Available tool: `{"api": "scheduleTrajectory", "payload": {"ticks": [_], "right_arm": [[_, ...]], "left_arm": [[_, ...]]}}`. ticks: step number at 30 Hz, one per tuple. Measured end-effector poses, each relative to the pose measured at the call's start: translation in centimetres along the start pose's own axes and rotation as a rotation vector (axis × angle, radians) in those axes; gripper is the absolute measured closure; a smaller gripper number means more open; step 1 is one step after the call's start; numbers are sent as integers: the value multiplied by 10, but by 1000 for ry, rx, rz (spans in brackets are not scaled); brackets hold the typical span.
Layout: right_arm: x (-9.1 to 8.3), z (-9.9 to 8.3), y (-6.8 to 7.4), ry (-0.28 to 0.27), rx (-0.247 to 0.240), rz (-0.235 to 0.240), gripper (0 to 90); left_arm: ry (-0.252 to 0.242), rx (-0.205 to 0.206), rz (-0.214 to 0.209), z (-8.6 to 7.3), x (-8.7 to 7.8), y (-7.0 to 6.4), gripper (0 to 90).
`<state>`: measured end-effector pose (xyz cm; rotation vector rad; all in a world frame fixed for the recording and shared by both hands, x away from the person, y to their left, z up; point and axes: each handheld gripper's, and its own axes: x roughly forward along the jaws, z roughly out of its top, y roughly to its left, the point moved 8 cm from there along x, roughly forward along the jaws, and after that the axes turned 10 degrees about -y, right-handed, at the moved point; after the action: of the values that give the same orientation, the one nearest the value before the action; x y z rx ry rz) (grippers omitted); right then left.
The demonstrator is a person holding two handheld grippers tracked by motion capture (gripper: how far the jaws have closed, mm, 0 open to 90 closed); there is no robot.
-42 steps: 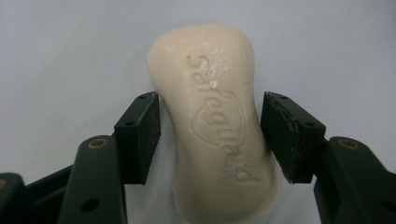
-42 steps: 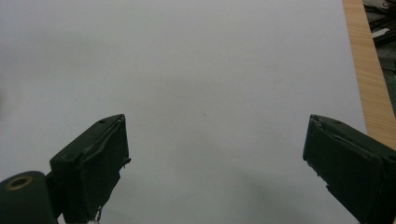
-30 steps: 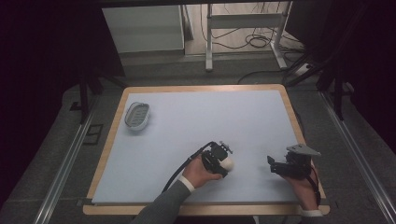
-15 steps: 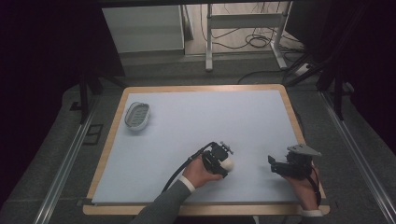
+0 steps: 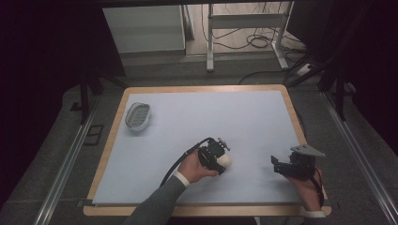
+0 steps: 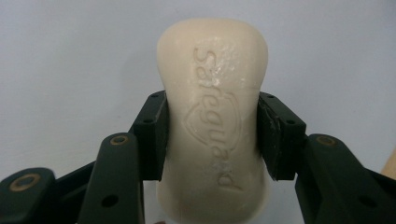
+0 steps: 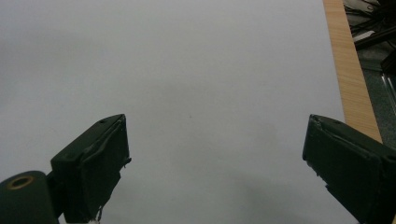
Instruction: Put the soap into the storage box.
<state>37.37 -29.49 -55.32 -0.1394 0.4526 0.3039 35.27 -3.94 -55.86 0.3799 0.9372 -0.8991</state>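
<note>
— Far left on the table (image 5: 263,117), what's that?
— Small grey soap dish (image 5: 138,116), oval, w/ ribbed inside, near the left wooden edge, well apart from both hands. Nothing in it that I can see.
— Next, moving right?
— Left hand (image 5: 193,167), grey sleeve w/ white cuff, comes in from the bottom. It holds the left gripper (image 5: 224,161) near the middle of the front half of the table; black cable loops back from it twd the sleeve.
— Jaws?
— Closed onto a soap bar (image 5: 225,161). In the left gripper view the left gripper (image 6: 211,135) has both black pads pressed against the bar's narrow waist, one each side, soap bar (image 6: 213,121) sticking out past the pads both ways.
— Any writing?
— Yes, pressed into the top face: "Safeguard", w/ a shield outline around the middle letters. Bar is cream-white, rounded ends. Can't tell if it's touching the table or just above it.
— And on the right?
— Right hand (image 5: 307,185) near the front right corner, holding the right gripper (image 5: 278,165), grey three-cornered plate on top, pointing left twd the other one, apart from it.
— Holding anything?
— No. In the right gripper view the right gripper (image 7: 215,158) has jaws spread wide, nothing betw. them but pale blue-grey table (image 7: 187,70). Wooden edge strip (image 7: 348,70) runs along the right of that view, cables on the floor beyond.
</note>
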Motion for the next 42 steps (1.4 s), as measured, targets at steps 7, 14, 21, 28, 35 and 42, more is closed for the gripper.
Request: {"api": "scheduleTrajectory", "payload": {"ticks": [7, 14, 21, 28, 35, 42], "right_arm": [[0, 0, 1, 2, -1, 2, 70], [1, -1, 1, 7, -6, 6, 70], [1, -3, 0, 16, -2, 4, 70], [2, -2, 1, 12, -6, 7, 70], [2, -3, 2, 18, -2, 9, 70], [3, -3, 2, 19, -4, 9, 71]], "left_arm": [[-24, -5, 10, 5, -19, 12, 496], [-40, -1, 29, 9, -35, 25, 496], [-50, -22, 43, 5, -47, 39, 496], [-64, -38, 59, 3, -53, 46, 496], [-74, -54, 70, 2, -59, 59, 496], [-78, -77, 85, -3, -65, 72, 496]]}}
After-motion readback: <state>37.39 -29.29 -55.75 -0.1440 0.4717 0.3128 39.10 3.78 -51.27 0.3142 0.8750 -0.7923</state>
